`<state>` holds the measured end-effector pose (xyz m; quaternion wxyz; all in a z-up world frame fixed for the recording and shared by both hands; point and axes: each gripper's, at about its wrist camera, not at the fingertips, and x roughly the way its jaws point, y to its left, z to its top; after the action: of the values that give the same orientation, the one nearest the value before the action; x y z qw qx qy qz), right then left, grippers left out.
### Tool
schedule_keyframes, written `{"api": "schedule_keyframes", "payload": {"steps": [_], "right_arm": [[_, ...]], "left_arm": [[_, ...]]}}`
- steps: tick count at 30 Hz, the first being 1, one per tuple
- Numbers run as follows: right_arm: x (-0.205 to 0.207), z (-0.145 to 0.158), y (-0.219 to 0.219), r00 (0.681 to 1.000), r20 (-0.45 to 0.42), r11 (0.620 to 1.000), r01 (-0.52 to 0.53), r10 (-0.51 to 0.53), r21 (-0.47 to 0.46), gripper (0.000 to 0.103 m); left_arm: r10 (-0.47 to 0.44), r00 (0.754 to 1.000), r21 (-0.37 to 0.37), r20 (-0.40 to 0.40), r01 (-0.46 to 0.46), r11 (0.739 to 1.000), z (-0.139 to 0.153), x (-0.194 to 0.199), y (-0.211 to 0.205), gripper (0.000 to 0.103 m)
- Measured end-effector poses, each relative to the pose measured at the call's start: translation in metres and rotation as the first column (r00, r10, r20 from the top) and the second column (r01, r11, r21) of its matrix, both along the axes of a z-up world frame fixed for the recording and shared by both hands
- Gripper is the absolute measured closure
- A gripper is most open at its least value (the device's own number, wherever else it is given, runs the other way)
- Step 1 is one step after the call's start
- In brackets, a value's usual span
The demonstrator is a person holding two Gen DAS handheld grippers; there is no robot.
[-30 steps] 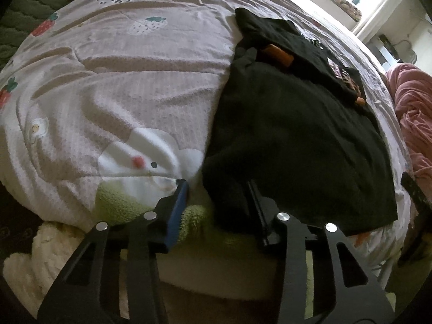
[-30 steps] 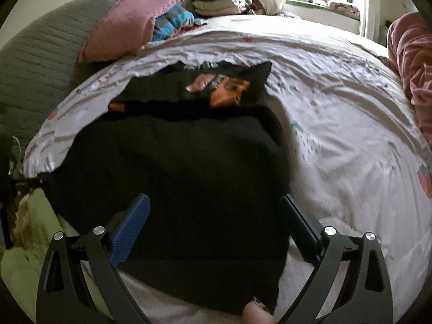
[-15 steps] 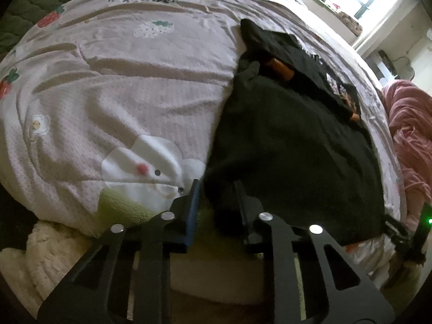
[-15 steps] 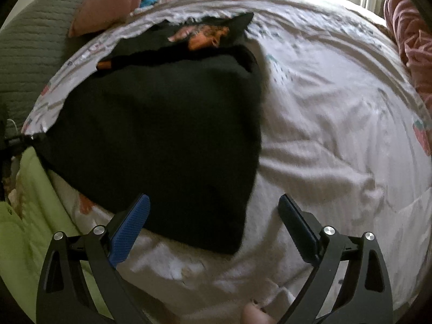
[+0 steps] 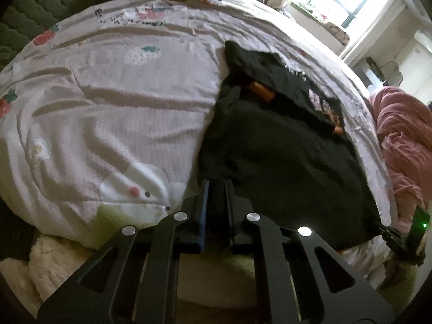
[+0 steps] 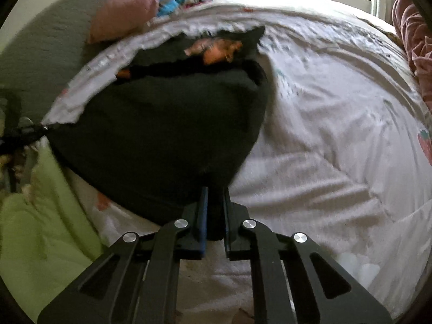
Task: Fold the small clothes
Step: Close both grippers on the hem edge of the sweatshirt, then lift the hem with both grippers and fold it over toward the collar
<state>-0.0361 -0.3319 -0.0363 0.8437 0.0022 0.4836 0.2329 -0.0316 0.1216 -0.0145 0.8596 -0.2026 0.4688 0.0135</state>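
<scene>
Black knitted garment [image 5: 283, 162] lying flat on a wrinkled pale pink quilt printed with strawberries and a white rabbit [image 5: 113, 102]. The left gripper [image 5: 217, 189] is clenched on the near left corner of the garment, dark cloth pinched between its blue-padded fingers [image 5: 204, 197]. The right gripper [image 6: 215, 197] is clenched on the near right corner of the same garment, its hem gathered into a point between the jaws. At the far end of the garment, folded-over cloth shows an orange and pink print [image 6: 216, 50] and an orange cuff [image 5: 261, 89]. Beyond the garment, at the head of the bed, a pink pillow [image 6: 125, 8] rests against a grey quilted headboard [image 6: 40, 48]. Near the garment's hem, a light green fleece blanket [image 6: 32, 229] hangs at the bed edge.
</scene>
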Motion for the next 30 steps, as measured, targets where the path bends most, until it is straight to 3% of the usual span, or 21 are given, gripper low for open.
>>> {"api": "schedule_keyframes", "payload": {"steps": [8, 17, 30], "right_arm": [[0.011, 0.048, -0.014, 0.989, 0.145, 0.993, 0.014, -0.031, 0.12, 0.095], [0.024, 0.083, -0.017, 0.949, 0.301, 0.99, 0.051, -0.089, 0.134, 0.095], [0.052, 0.105, -0.014, 0.909, 0.383, 0.977, 0.1, -0.167, 0.189, 0.095]], "left_arm": [[0.014, 0.998, 0.004, 0.057, -0.015, 1.0, 0.025, 0.006, 0.003, 0.098], [0.03, 0.991, 0.044, 0.128, -0.036, 0.998, 0.061, 0.017, 0.003, 0.099], [0.036, 0.98, 0.1, 0.193, -0.056, 0.993, 0.09, 0.044, 0.004, 0.099]]}}
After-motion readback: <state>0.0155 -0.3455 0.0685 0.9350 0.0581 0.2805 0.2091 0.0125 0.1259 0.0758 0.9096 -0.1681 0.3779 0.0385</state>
